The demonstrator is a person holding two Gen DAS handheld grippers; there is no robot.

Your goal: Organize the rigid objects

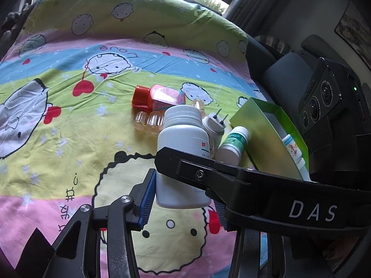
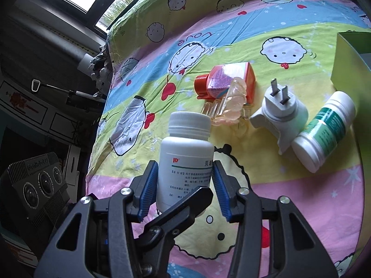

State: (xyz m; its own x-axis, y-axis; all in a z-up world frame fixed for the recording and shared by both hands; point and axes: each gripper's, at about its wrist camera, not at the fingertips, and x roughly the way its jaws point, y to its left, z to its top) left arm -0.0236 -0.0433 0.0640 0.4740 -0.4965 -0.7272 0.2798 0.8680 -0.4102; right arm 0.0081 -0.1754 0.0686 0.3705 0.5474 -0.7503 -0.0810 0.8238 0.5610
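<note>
Both the left gripper (image 1: 183,194) and right gripper (image 2: 185,190) pinch one white bottle (image 2: 185,162) above the bedsheet (image 2: 278,197)

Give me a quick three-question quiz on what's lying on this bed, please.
1. True or false: the plug lies inside the green box.
2. What colour is the pink bottle's cap?
3. Between the right gripper's pads stands: A the white bottle, B the plug, C the hair clip.
Key: 1 false; 2 red; 3 A.
</note>
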